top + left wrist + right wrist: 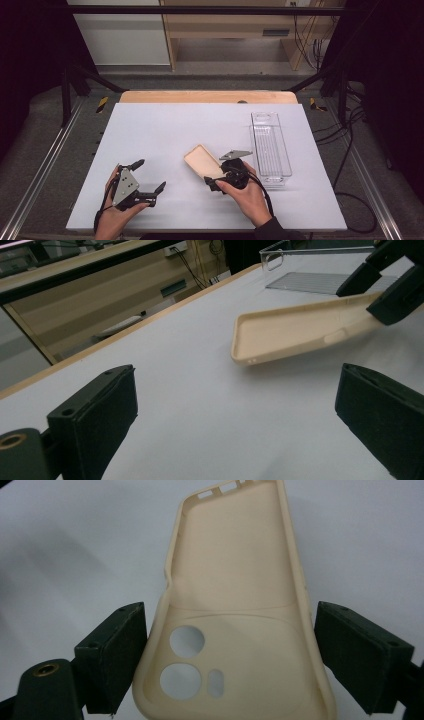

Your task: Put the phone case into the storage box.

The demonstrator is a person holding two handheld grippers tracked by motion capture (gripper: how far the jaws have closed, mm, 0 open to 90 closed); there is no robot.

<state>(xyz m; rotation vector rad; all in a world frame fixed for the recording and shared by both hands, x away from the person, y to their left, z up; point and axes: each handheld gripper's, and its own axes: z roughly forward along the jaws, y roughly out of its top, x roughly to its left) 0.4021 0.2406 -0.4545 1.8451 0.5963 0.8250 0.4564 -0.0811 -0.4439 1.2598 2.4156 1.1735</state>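
White sheet covers the table (pixel 165 130), and behind it a wooden shelf stands on the floor. At the right side of the table lies a clear plastic tray (pixel 270 148); it has a ribbed bottom and I see nothing inside it. Just left of the tray, the right gripper (pixel 214 183) pinches the camera end of a beige phone case (pixel 202 162) and holds it tilted above the table. Its hollow side faces up. The left gripper (pixel 148 175) has its jaws spread wide, holding nothing.
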